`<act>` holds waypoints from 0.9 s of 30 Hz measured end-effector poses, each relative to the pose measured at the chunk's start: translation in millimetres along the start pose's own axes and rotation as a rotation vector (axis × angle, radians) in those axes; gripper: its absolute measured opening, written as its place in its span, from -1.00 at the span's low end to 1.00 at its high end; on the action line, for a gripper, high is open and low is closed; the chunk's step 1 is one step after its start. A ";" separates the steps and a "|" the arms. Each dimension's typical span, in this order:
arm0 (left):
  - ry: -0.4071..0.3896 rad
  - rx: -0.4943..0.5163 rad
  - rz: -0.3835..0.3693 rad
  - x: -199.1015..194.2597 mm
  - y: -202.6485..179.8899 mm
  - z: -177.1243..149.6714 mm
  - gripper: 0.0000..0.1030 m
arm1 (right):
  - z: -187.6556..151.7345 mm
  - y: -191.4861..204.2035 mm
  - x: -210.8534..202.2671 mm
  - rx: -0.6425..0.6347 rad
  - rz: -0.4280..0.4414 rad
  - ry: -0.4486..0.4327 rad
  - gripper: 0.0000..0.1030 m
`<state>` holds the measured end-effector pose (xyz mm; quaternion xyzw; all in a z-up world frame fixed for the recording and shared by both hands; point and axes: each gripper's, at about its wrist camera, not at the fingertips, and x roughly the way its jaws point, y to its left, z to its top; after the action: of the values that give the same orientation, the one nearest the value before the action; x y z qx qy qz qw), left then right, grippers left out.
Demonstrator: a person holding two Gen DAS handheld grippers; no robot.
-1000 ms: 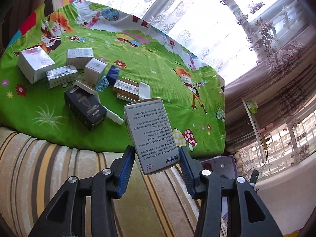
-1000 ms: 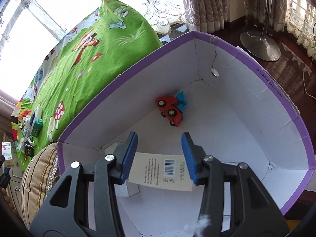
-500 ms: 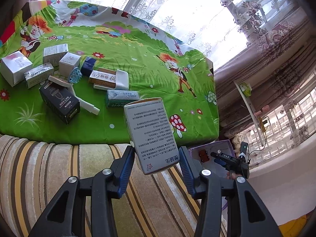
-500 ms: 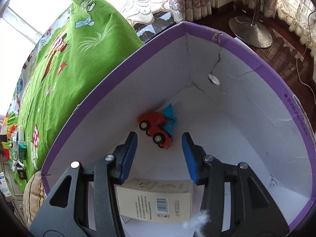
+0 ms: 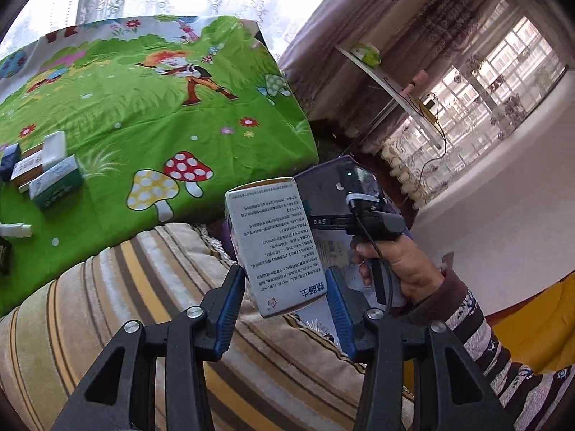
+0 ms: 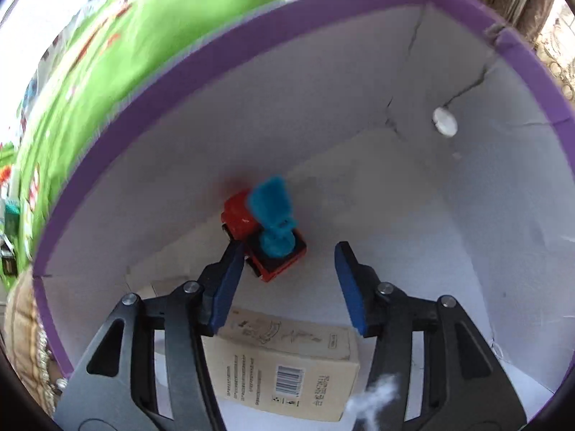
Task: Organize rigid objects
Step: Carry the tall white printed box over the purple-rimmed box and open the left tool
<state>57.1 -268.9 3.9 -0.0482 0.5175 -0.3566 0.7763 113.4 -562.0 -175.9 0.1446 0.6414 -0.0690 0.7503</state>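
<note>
Left hand-held gripper [image 5: 286, 296]: we see its blue pads clenched on the sides of a white cardboard box with grey printed text [image 5: 274, 248]. It points down at a slant, over a beige cushion with yellow and brown stripes [image 5: 151, 305].
White box: it stands up from the pads, tilted a bit.
Right hand-held gripper [image 6: 289, 284]: we see it pointing almost straight down into a big purple-rimmed box with white walls [image 6: 359, 72]. Its jaws have just been opening, and nothing is between them.
Tan cardboard box with a barcode [image 6: 284, 368]: it lies loose on the white floor, under the gripper.
Red toy truck with a blue top [image 6: 264, 231]: it sits on the floor of the big box, just past the pads.
Person's hand [image 5: 395, 262]: in the left view it wraps the black handle, with a striped sleeve [image 5: 485, 334] behind.
Green cartoon cloth [image 5: 125, 107]: small boxes lie at its left edge.
</note>
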 end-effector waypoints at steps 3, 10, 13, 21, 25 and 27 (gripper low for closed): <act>0.032 0.035 0.012 16.1 -10.6 2.5 -0.08 | -9.2 -5.1 -13.3 0.026 0.030 -0.032 0.08; 0.145 0.078 -0.036 53.1 -30.6 4.5 -0.08 | -63.5 -38.0 -109.1 0.094 0.019 -0.279 0.35; 0.194 0.113 -0.088 64.8 -47.1 2.3 -0.07 | -91.8 -50.8 -147.9 0.129 -0.027 -0.386 0.51; 0.215 0.115 -0.115 66.5 -54.4 -2.0 0.29 | -116.8 -74.4 -179.2 0.174 -0.094 -0.463 0.53; 0.160 0.097 -0.068 48.4 -45.2 -1.9 0.35 | -121.0 -60.0 -185.0 0.164 -0.069 -0.493 0.53; 0.105 0.106 -0.017 35.1 -40.9 -0.4 0.36 | -117.8 -45.0 -186.8 0.131 -0.054 -0.511 0.53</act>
<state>43.6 -320.2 -5.1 0.0073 0.5377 -0.3923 0.7463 -41.9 -584.0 -14.1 0.1536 0.4290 -0.1648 0.8748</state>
